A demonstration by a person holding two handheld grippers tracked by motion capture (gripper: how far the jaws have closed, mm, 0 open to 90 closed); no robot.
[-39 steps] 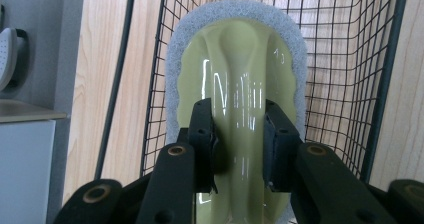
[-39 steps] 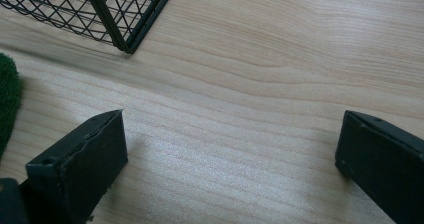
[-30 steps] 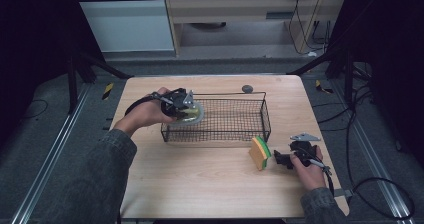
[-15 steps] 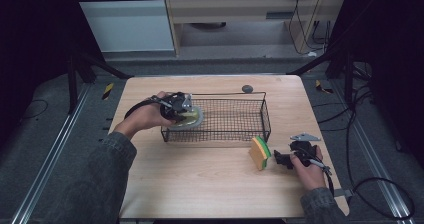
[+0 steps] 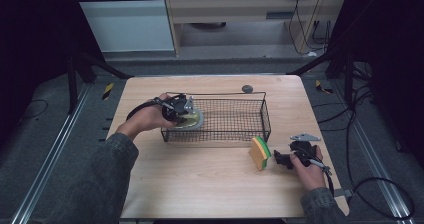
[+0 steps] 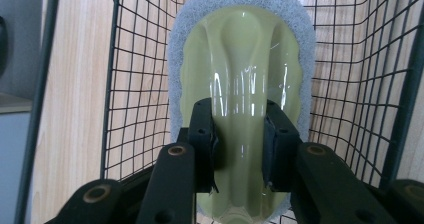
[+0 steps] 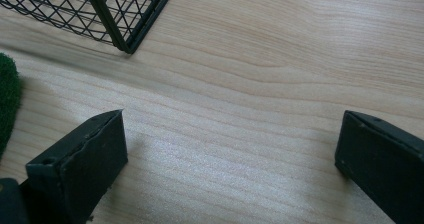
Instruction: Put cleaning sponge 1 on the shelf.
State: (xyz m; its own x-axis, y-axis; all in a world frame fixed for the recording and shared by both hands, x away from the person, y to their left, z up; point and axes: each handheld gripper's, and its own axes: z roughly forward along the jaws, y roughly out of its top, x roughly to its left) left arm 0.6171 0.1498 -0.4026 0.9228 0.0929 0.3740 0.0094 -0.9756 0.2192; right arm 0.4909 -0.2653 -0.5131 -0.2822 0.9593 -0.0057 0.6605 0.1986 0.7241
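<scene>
- Scrubber (image 6: 240, 84), pale green glossy handle ringed by a grey-white pad, pinched at the handle's narrow waist by the left gripper (image 6: 239, 149); fingers (image 6: 202, 144) pressed against both sides of it.
- Lowered since a second ago: then held at the basket's left rim, now sunk inside the wire basket (image 5: 235, 134) at its 9 o'clock end, mesh showing behind and around the pad in the left gripper view.
- Touching the basket floor or just above it: cannot tell.
- Judged from this: placing step nearly done, release still to come, then lifting the gripper back out over the rim.
- Left gripper (image 5: 176, 109) leaning in over the basket's left wall, hand outside it at 9 o'clock.
- In the way: the left wall and the near rim, close beside the fingers; room for spreading them looks tight, and a snag on the wire seems possible when withdrawing.
- Rest of the basket bare toward 3 o'clock.
- Sponge (image 5: 260, 152), yellow with a green face, standing on edge on the desk (image 5: 200, 184) just off the basket's 5 o'clock corner.
- Right gripper (image 5: 281, 159) resting on the desk just beside the sponge, unmoved over the last second; fingers (image 7: 80, 169) spread wide, nothing between them but wood.
- Small dark round thing (image 5: 247, 88) on the desk beyond the basket at 12 o'clock, well clear of the work.
</scene>
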